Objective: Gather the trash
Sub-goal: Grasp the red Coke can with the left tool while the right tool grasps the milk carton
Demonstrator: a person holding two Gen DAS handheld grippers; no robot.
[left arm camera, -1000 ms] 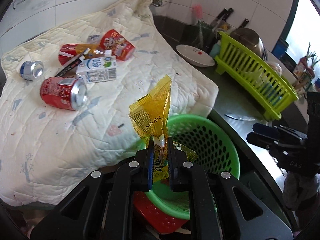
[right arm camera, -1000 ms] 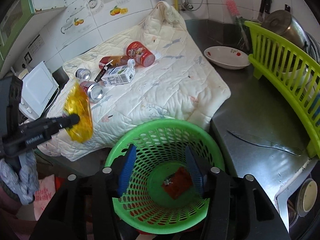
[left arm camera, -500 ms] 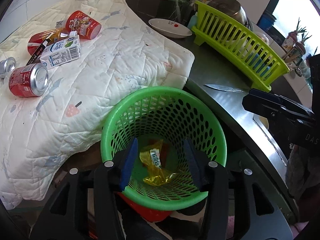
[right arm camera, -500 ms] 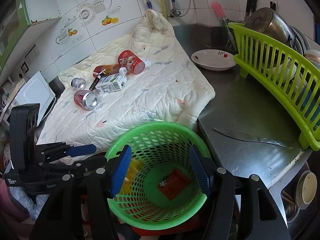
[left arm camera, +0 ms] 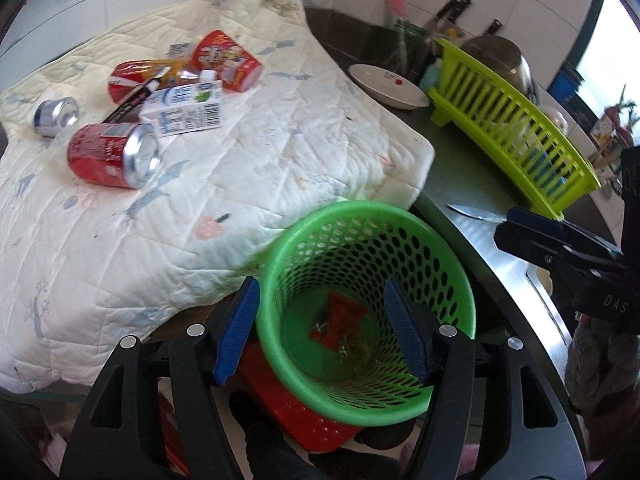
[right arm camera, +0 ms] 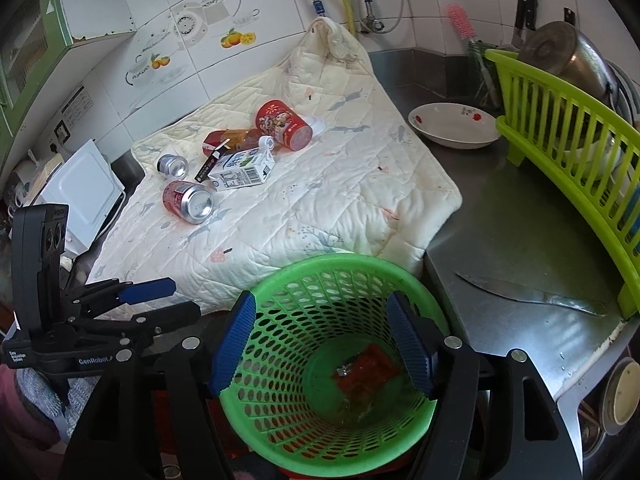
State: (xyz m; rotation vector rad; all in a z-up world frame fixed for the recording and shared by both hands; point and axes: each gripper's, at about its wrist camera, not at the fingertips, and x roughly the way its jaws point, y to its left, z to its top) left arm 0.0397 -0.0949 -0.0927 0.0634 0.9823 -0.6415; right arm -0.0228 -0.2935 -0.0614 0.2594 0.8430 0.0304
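A: Green basket (left arm camera: 460, 280) sits at the lower centre of both wrist views, mouth up and tipped toward the cameras. Anything in it?

B: A red wrapper (left arm camera: 338, 316) lies flat on the bottom, with a crumpled yellow one (left arm camera: 352, 354) just beside it. Their long axes are hard to read through the mesh.

A: And the left gripper (left arm camera: 324, 332)?

B: Spread, jaws opening, nothing between the blue pads (left arm camera: 236, 334); the basket's mouth shows past them. The right gripper (right arm camera: 324, 340) is the same: opening, pads apart, nothing pinched, over the basket.

A: What trash is left out?

B: It all lies on the quilt (right arm camera: 320, 200), in the upper left of the left view. A red can (left arm camera: 110, 156) lies on its side, long axis running left to right, its silver end facing lower right. A small silver can (left arm camera: 56, 114) lies to its upper left. A milk carton (left arm camera: 186, 110) lies flat, long side left to right. Above it a red cup (left arm camera: 226, 60) lies on its side, its mouth toward the lower right, and a red bottle (left arm camera: 136, 78) lies lengthwise across the frame, touching the carton.

A: Anything else near?

B: A knife (right arm camera: 528, 294) lies flat on the steel counter (right arm camera: 500, 220) at right, tip toward the basket, beside a lime rack (right arm camera: 568, 128).
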